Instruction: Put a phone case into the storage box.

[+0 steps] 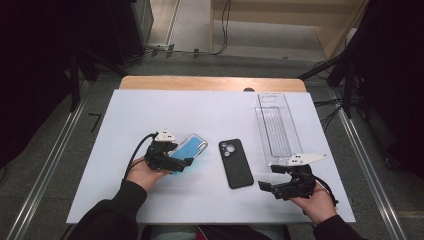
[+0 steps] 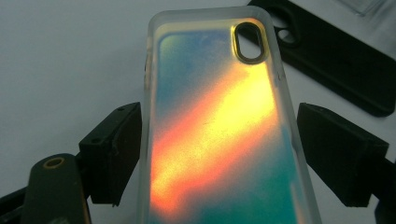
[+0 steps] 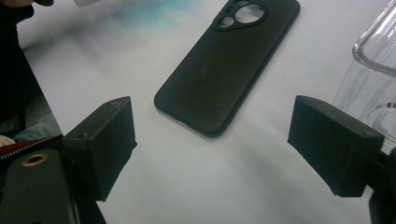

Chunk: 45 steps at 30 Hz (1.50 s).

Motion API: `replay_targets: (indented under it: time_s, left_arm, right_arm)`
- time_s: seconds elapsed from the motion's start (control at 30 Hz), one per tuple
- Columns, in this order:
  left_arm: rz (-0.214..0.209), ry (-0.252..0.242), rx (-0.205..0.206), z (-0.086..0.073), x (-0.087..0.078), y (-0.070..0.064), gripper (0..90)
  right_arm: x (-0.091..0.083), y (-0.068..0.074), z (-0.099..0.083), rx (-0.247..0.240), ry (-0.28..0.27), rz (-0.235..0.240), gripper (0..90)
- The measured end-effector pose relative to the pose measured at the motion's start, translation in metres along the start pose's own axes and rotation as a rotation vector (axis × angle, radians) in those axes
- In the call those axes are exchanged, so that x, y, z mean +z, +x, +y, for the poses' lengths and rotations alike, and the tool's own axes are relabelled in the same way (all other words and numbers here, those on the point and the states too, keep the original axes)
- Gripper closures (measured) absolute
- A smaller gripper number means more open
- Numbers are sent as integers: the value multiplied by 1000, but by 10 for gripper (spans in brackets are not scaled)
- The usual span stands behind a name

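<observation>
I'm looking down on the white table [image 1: 210, 110], and both of my grippers sit near its front edge. My left gripper [image 1: 176, 162] is over at the left, resting in the hand [image 1: 145, 172], and its nose points toward the iridescent phone case [image 1: 190, 149]. In the left gripper view that case [image 2: 219, 135] lies right between the jaws, lengthwise, its clear rim running up toward the oval camera cutout. The colours sweep from teal to orange and yellow across its back. The jaws stand wide to either side of it; the left one sits just beside the rim, the right one a little apart, so I'm straddling it and not clamped on it.

Just to the right of that case, in the middle of the table, lies the black phone case [image 1: 235, 163], flat, camera ring at the far end. In the right gripper view the black case [image 3: 229, 65] sits ahead of the jaws, angled, well clear of them.

My right gripper [image 1: 272, 187] is at the front right, held in the right hand [image 1: 317, 204], jaws spread wide with nothing between them. Just beyond it stands the clear plastic tray [image 1: 276, 127], long and narrow, running away toward the far edge. Its near corner [image 3: 373, 70] shows beside the right jaw.
</observation>
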State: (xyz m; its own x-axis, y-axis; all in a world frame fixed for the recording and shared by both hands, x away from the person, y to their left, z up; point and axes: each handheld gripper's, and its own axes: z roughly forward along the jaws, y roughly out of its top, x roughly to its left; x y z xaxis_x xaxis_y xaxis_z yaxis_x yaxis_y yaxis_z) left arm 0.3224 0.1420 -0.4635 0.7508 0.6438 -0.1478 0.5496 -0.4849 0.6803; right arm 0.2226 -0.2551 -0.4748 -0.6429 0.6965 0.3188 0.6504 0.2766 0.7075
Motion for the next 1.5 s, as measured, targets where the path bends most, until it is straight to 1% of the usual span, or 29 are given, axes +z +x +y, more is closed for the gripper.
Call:
replay_targets:
  time_s: [0.07,0.1,0.2,0.37,0.4,0.53,0.7,0.8,0.83,0.87,0.97,1.03,1.07,1.17,1.2,1.23,1.3,1.37,1.47,1.5]
  left_arm:
    - [-20,-1,-17,1,-3,-4,173]
    - [-29,0,-18,2,-4,-5,173]
    - [-44,1,-27,3,-8,-10,173]
    - [-68,0,-57,3,-11,-16,174]
    - [-68,3,-59,3,-12,-16,174]
    - [-67,-10,-77,4,-13,-21,174]
    - [-59,-34,-108,4,-14,-26,174]
    - [-35,-54,-119,4,-15,-30,174]
    - [-26,-60,-118,4,-15,-31,174]
    - [-20,-64,-123,4,-15,-32,174]
    - [3,-86,-124,3,-15,-37,173]
    - [23,-100,-124,3,-14,-39,173]
    - [28,-109,-128,3,-14,-41,173]
    - [55,-134,-109,2,-13,-46,173]
    - [64,-143,-101,3,-12,-48,174]
    - [71,-149,-98,2,-12,-49,174]
    - [76,-164,-102,1,-11,-50,173]
    - [81,-177,-112,0,-9,-51,173]
    - [91,-194,-134,-2,-5,-53,173]
    - [96,-198,-139,-3,-4,-54,174]
  right_arm:
    - [0,0,0,-4,3,0,130]
    - [0,0,0,-4,5,-2,130]
    - [0,0,0,0,2,1,130]
    - [1,1,0,5,4,3,130]
    - [1,1,0,0,3,4,130]
    - [3,3,1,-3,3,16,130]
    - [3,3,4,37,-1,29,131]
    - [3,5,7,52,-10,31,131]
    - [1,5,9,79,-15,36,131]
    - [1,5,9,79,-15,36,131]
    - [-1,5,13,110,-35,43,131]
    - [-1,7,17,128,-48,36,132]
    - [-1,7,17,128,-48,36,132]
    - [1,11,22,132,-65,23,131]
    - [4,16,25,136,-74,12,131]
    - [4,16,25,136,-74,12,131]
    - [6,19,29,129,-79,6,131]
    - [9,20,32,135,-84,12,131]
    - [12,22,36,141,-77,17,132]
    - [14,23,38,145,-72,12,132]
